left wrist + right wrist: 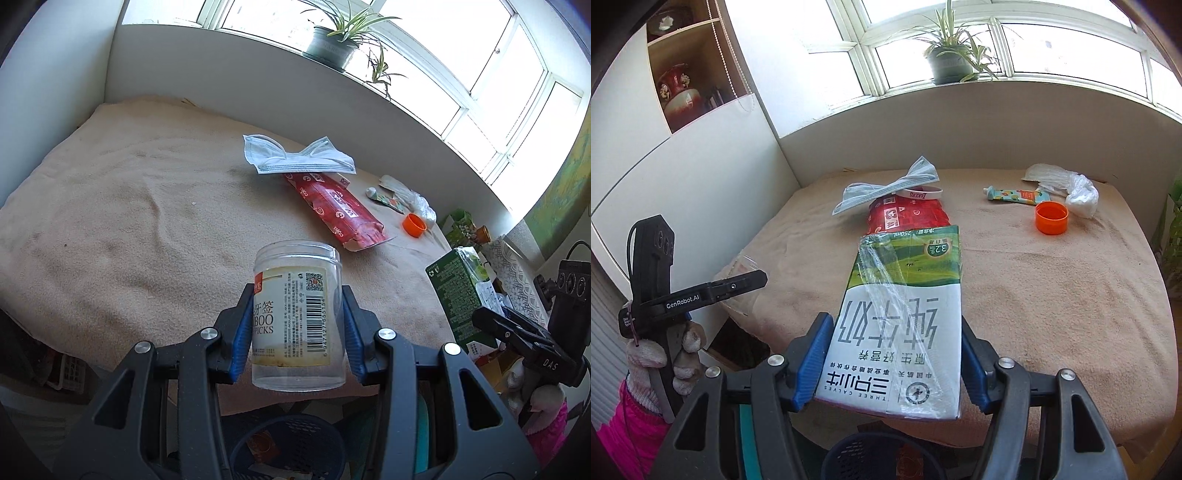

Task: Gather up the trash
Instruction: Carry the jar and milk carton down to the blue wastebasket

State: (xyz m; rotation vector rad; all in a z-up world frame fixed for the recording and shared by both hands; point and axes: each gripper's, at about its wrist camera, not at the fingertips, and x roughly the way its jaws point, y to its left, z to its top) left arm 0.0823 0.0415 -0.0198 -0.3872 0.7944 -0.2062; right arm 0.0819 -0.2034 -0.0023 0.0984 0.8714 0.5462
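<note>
A: Sunlit windows and a potted plant on the sill sit far ahead of both your grippers; below them a beige towel covers the table.

B: What have you got in each hand?

A: Your left gripper is pinching a clear plastic jar, blue pads pressed on both its sides. Its label is partly hidden by the left finger, so only bits of the printing read. Your right gripper is clamped on a green and white milk carton, held upside down to your view, with crinkled clear film along it. The carton's near end is cut off by the fingers.

B: And the bin?

A: Straight below both grippers, a dark blue basket shows between the finger arms. Only part of its rim is visible, and you can see something reddish inside, too hidden to name.

B: What is left on the towel?

A: Ahead of your right gripper, a red box lies mostly behind the carton, with a pale blue face mask draped over its far end. A white band with lettering rests there too. Ahead and to the right: an orange cap, a small tube and crumpled white plastic, its far part hard to make out.

B: Can you see your own hands?

A: From the right camera, off to the left, your gloved left hand with a pink sleeve grips its handle.
</note>
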